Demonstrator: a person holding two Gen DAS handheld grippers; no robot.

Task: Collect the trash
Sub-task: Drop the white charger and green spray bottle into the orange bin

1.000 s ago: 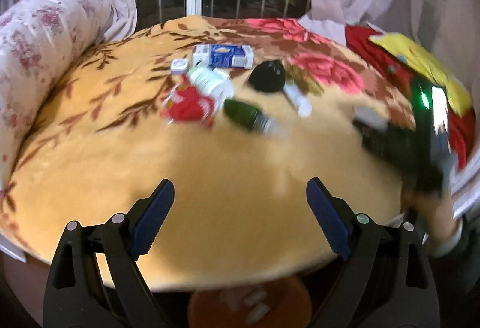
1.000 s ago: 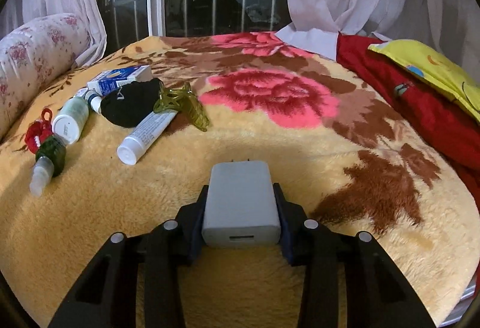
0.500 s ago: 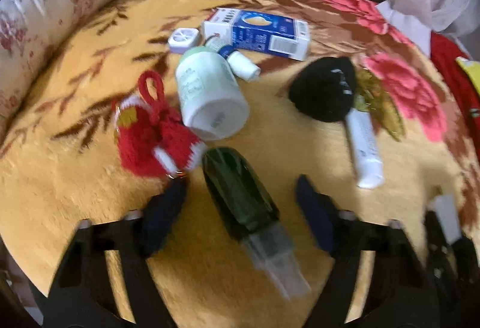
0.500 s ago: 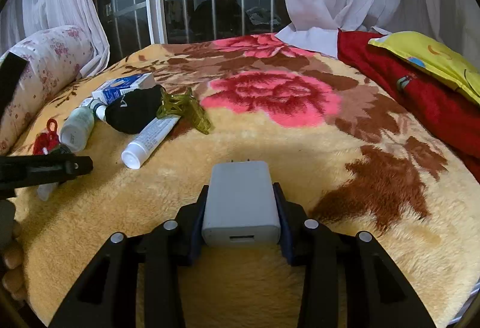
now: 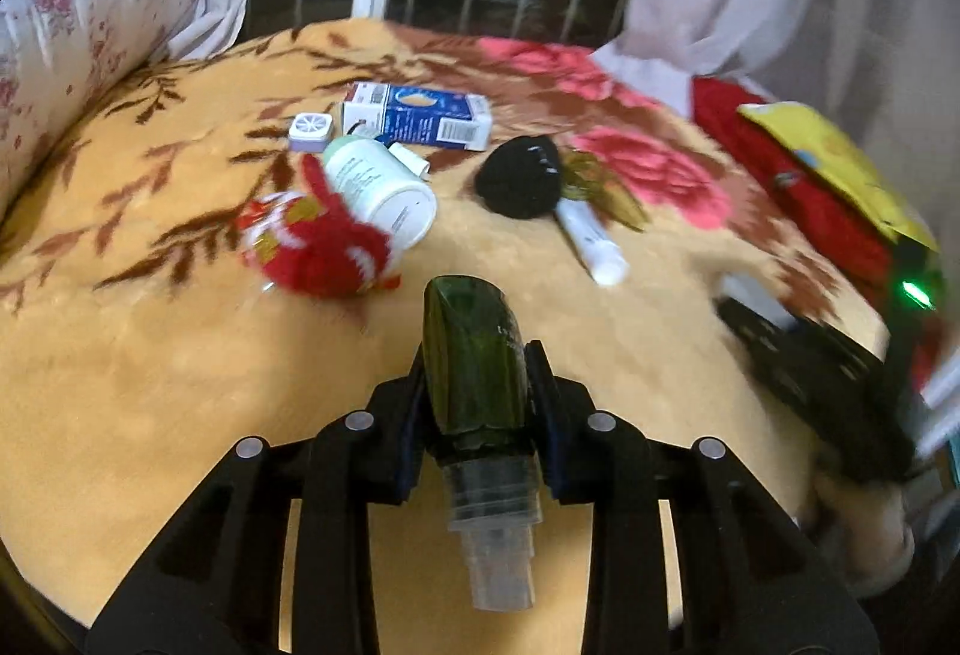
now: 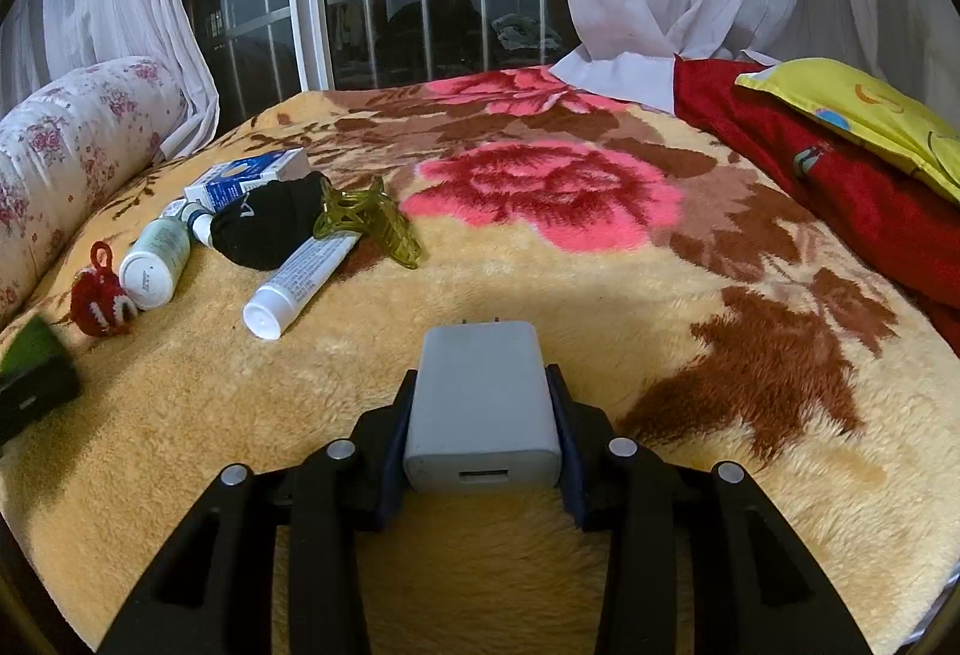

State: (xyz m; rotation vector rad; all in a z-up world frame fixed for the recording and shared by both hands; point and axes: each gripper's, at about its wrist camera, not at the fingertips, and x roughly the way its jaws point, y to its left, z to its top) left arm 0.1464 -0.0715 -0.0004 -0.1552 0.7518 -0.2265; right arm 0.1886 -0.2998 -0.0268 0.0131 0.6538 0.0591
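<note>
The left gripper [image 5: 477, 385] has its fingers closed around a dark green spray bottle [image 5: 474, 361], clear nozzle cap pointing back toward the camera, and the bottle appears lifted clear of the floral blanket [image 5: 150, 355]. The right gripper [image 6: 483, 415] clamps a grey USB wall charger [image 6: 483, 403] between its fingers, prongs forward, just above the blanket.

So two items are in hand, but neither has reached a bin; no bin or bag shows in either view. Left on the blanket, grouped near the bolster side, are a white pill bottle [image 5: 381, 184] lying on its side, a red knitted ornament [image 5: 318, 247] touching it, a blue-and-white carton [image 5: 420, 115], a small lilac square case [image 5: 310, 131], a black fabric bundle [image 5: 519, 178], a white tube [image 5: 591, 244] and an olive-yellow hair claw [image 6: 372, 223] just beside the tube.

Judging from this pile, collection looks to be at an early stage: most of the clutter lies untouched, and which pieces count as trash cannot be told.
</note>
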